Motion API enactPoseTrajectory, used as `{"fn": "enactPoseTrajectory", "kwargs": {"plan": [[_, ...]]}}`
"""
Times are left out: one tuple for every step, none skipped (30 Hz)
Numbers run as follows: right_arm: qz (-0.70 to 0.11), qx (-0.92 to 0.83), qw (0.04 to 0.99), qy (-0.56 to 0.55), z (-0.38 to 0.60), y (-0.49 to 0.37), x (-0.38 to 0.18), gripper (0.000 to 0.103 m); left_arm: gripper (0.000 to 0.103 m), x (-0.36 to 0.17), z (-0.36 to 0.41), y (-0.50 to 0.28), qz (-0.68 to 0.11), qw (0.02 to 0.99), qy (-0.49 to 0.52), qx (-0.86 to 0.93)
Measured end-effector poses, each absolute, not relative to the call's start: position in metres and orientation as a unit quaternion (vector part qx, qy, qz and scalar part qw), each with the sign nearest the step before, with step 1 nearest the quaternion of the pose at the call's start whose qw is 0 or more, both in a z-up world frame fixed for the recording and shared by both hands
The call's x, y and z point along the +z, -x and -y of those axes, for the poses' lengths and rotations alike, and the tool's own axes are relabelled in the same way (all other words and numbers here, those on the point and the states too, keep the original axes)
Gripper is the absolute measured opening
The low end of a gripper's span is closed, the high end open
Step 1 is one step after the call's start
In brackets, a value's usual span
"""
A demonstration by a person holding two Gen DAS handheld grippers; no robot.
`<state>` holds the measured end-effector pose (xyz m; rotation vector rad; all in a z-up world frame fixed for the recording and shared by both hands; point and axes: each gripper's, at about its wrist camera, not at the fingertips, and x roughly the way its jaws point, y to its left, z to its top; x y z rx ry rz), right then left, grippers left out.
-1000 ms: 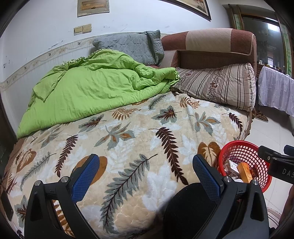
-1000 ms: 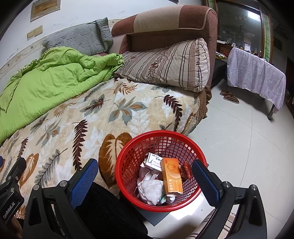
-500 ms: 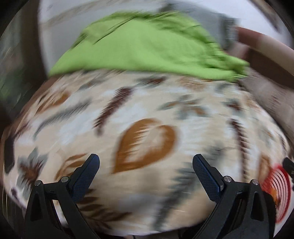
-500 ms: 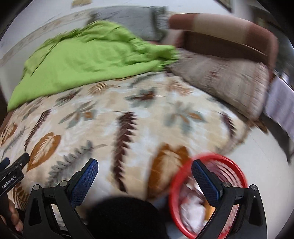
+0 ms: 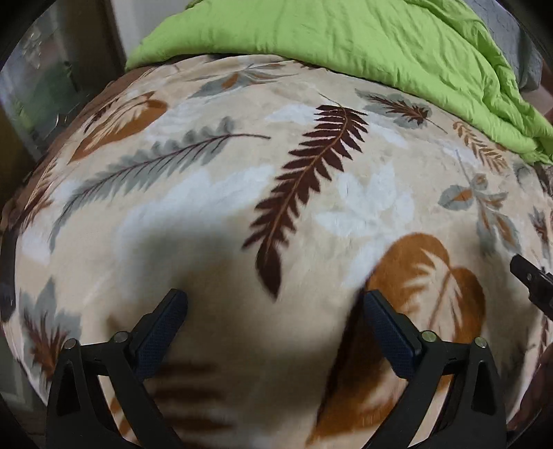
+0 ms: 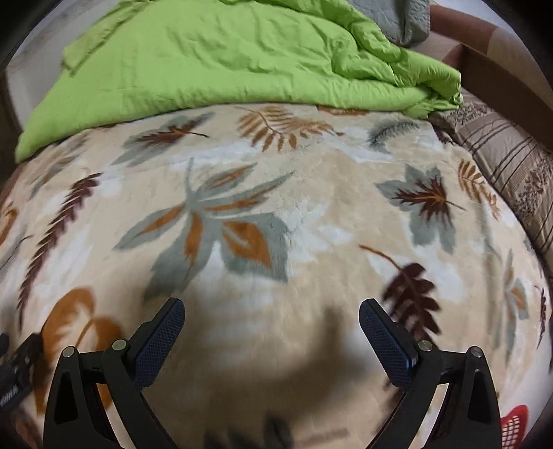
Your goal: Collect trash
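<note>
My left gripper (image 5: 273,307) is open and empty, low over the leaf-patterned blanket (image 5: 311,193) on the bed. My right gripper (image 6: 271,316) is also open and empty over the same blanket (image 6: 311,214). Only a corner of the red mesh trash basket (image 6: 515,423) shows at the bottom right of the right wrist view. No loose trash shows on the blanket. The tip of the right gripper shows at the right edge of the left wrist view (image 5: 532,279).
A crumpled green quilt (image 6: 224,58) covers the far half of the bed and also shows in the left wrist view (image 5: 345,38). A striped pillow (image 6: 508,165) lies at the right, a grey pillow (image 6: 390,17) behind the quilt.
Both grippers have swung from beside the basket to low over the bed. The basket has left the left view and nearly left the right view. Both stay open.
</note>
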<state>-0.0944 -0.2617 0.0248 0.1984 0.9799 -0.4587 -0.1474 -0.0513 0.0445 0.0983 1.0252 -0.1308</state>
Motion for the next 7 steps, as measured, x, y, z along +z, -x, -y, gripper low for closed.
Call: {"fn": "enactPoseTrajectory", "kwargs": {"plan": [[-0.464, -0.221, 0.852, -0.099, 0.263, 0.091, 0.02, 0.102, 0.103, 0.046, 0.056, 0.153, -0.483, 0.872, -0.045, -0.071], [-0.463, -0.225, 0.851, -0.102, 0.264, 0.088, 0.016, 0.102, 0.103, 0.049, 0.062, 0.16, -0.476, 0.874, -0.04, -0.09], [-0.469, -0.232, 0.846, -0.102, 0.264, 0.086, 0.008, 0.102, 0.103, 0.05, 0.065, 0.163, -0.472, 0.875, -0.039, -0.101], [-0.47, -0.234, 0.845, -0.104, 0.265, 0.084, 0.005, 0.103, 0.103, 0.05, 0.068, 0.167, -0.469, 0.876, -0.042, -0.104], [-0.466, -0.236, 0.846, -0.105, 0.265, 0.085, 0.007, 0.103, 0.103, 0.049, 0.072, 0.17, -0.468, 0.876, -0.047, -0.102], [-0.462, -0.235, 0.849, -0.102, 0.265, 0.085, 0.007, 0.103, 0.103, 0.047, 0.076, 0.177, -0.471, 0.875, -0.052, -0.098], [-0.456, -0.235, 0.852, -0.101, 0.264, 0.086, 0.005, 0.103, 0.103, 0.047, 0.079, 0.183, -0.47, 0.876, -0.056, -0.095]]}}
